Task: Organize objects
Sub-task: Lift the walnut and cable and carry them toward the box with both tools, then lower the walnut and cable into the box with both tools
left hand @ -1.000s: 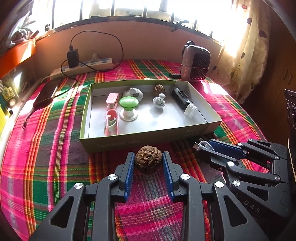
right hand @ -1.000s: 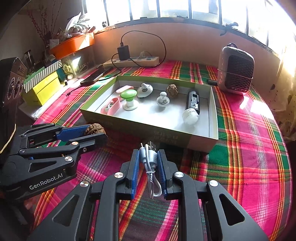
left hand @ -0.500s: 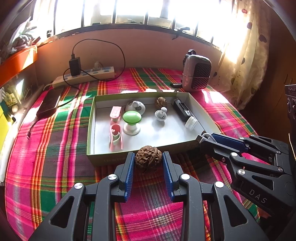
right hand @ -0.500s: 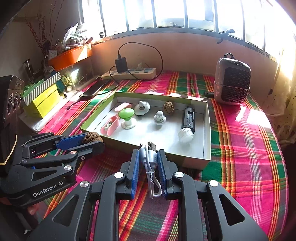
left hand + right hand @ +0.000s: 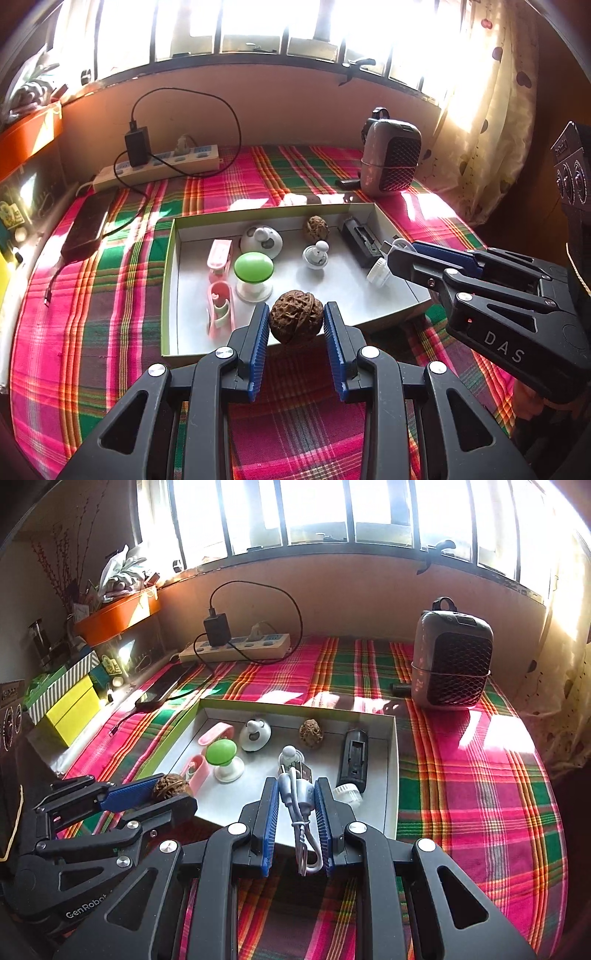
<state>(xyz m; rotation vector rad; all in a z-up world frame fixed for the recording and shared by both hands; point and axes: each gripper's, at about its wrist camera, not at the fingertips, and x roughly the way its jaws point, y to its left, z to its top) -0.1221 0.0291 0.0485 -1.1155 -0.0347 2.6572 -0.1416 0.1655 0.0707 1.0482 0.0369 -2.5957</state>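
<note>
Both grippers have come forward over the near wall of the box (image 5: 168,288) since a second ago, when they hung short of it above the cloth. The left gripper (image 5: 295,325) stays clenched on a walnut (image 5: 295,322), now held above the box's near edge, beside the green-capped knob (image 5: 253,275). The right gripper (image 5: 295,805) keeps its blue pads pinched on a coiled white cable (image 5: 297,797), whose plug end now sits over the box floor, just in front of a small white knob (image 5: 289,755); whether the plug touches anything below is hard to tell.

Inside the box lie, left to right, a pink clip (image 5: 220,295), a white round holder (image 5: 261,240), a second walnut (image 5: 316,228) and a black cylinder with a white cap (image 5: 351,764).

The box rests on a pink-and-green plaid cloth (image 5: 480,794). At the back, a power strip (image 5: 236,648) lies under a barred, sunlit window (image 5: 314,509), a phone (image 5: 90,225) at far left and a grey speaker (image 5: 452,661) at right.
</note>
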